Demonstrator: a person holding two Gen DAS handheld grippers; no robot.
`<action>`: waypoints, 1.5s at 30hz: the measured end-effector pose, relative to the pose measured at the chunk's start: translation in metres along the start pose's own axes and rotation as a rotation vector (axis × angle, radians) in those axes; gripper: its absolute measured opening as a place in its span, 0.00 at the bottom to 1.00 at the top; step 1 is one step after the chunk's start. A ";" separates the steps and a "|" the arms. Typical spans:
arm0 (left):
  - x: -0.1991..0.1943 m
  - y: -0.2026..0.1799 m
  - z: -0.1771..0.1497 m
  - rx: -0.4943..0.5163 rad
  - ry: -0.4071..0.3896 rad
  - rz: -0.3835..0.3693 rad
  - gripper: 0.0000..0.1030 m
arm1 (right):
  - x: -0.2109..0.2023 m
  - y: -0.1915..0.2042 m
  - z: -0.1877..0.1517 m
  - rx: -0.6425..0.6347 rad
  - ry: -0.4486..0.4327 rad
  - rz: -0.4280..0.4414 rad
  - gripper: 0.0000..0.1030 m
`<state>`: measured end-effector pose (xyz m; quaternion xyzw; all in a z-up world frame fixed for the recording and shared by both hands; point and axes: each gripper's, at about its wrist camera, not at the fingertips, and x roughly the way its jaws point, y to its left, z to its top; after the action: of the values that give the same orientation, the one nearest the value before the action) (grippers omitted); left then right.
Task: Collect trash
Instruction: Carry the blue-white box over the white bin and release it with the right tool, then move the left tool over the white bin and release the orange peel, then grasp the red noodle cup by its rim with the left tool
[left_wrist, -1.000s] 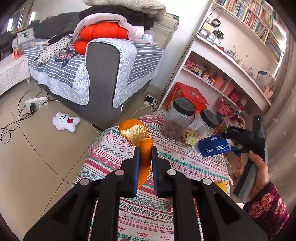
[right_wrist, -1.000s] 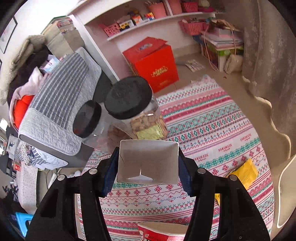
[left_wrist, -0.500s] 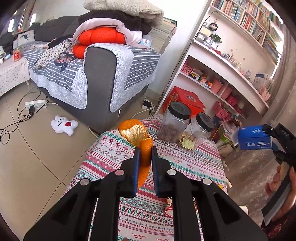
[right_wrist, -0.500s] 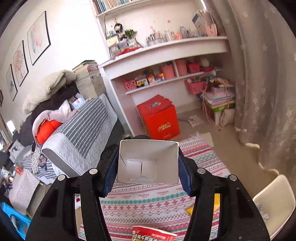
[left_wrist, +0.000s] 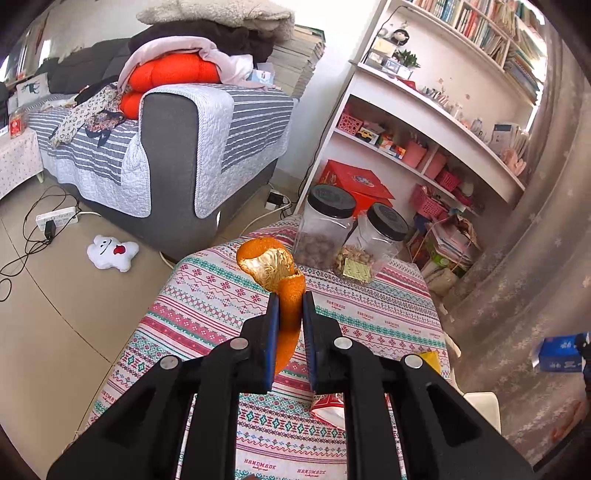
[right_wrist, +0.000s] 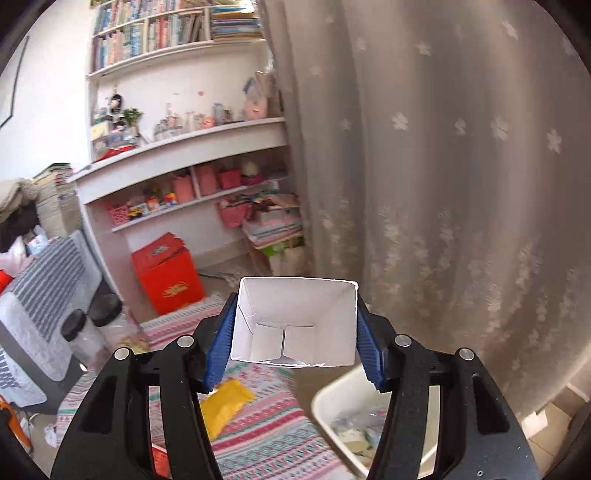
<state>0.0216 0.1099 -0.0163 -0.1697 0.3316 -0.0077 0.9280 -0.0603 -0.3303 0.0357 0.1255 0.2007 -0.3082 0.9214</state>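
The left claw (left_wrist: 290, 299) is clamped on an orange peel (left_wrist: 275, 273), held level above the patterned tabletop (left_wrist: 369, 314) near 2 jars (left_wrist: 327, 225). The right claw (right_wrist: 295, 325) grips an open white box (right_wrist: 295, 321), raised and pointing toward the curtain (right_wrist: 461, 166) above a white bin (right_wrist: 332, 398) beside the tabletop.

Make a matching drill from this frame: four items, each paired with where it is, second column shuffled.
Items:
1. orange peel
2. open carton
3. yellow packet
4. nut jars

Places:
A. standing at the far end of the table
B. lying flat on the tablecloth
C. held by the right gripper
D. held by the left gripper

Pairs: 1-D, 2-C, 3-B, 4-A
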 end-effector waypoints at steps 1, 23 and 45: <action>0.001 -0.005 -0.003 0.010 0.004 -0.004 0.12 | 0.008 -0.012 -0.007 0.007 0.034 -0.048 0.55; 0.030 -0.346 -0.101 0.340 0.331 -0.660 0.13 | 0.022 -0.154 -0.001 0.309 -0.021 -0.379 0.93; 0.043 -0.221 -0.117 0.489 0.302 -0.172 0.86 | 0.028 -0.155 -0.002 0.426 0.082 -0.181 0.93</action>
<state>0.0042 -0.1406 -0.0565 0.0343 0.4387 -0.1911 0.8774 -0.1362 -0.4644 0.0047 0.3110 0.1790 -0.4197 0.8337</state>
